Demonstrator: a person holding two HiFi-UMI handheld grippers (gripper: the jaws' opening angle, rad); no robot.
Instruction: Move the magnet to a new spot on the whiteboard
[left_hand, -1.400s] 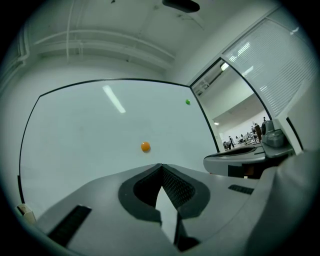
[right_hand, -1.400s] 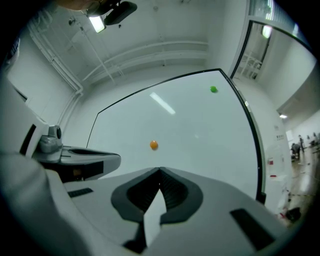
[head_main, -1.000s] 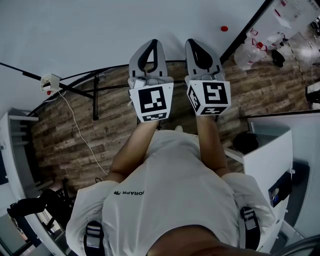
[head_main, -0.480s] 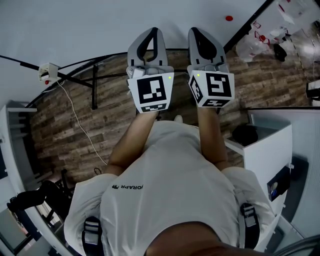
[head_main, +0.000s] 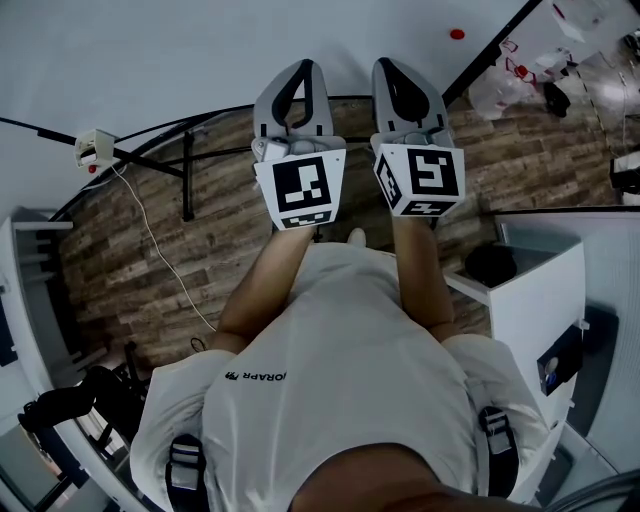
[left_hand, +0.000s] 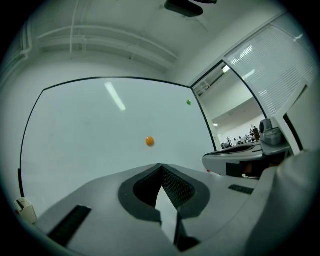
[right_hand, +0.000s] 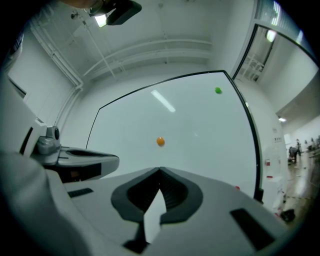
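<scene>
Hardly anything is changing versus a second ago. Both grippers are holding side by side at about the same spot, only riding slightly higher in the head view. The red magnet (head_main: 457, 34) is now sitting nearer that view's top edge.

Nearest: the white shirt (head_main: 340, 370) is filling the lower half of the head view and hiding the floor under the person. The hands are hiding behind the marker cubes (head_main: 303, 190).

Left gripper (left_hand: 161, 166): fingers are sitting pressed tip to tip, nothing between them. Right gripper (right_hand: 160, 170): same, fingers are resting together on nothing. Each gripper is showing only partly in the other's view, cut off at the frame side.

Further out: both grippers are pointing at the whiteboard (left_hand: 90, 140) and staying apart from it. The orange magnet (left_hand: 150, 141) is sitting on the board nearly straight ahead of both, just above the fingertips in both gripper views. The green magnet (left_hand: 188, 102) is sitting higher, near the board's upper right corner. The red magnet is sitting low by the board's right edge, and it is showing only as a tiny speck in the right gripper view.

Can't tell which magnet is the task's one. The room past the board's right edge is showing too small to make out.
</scene>
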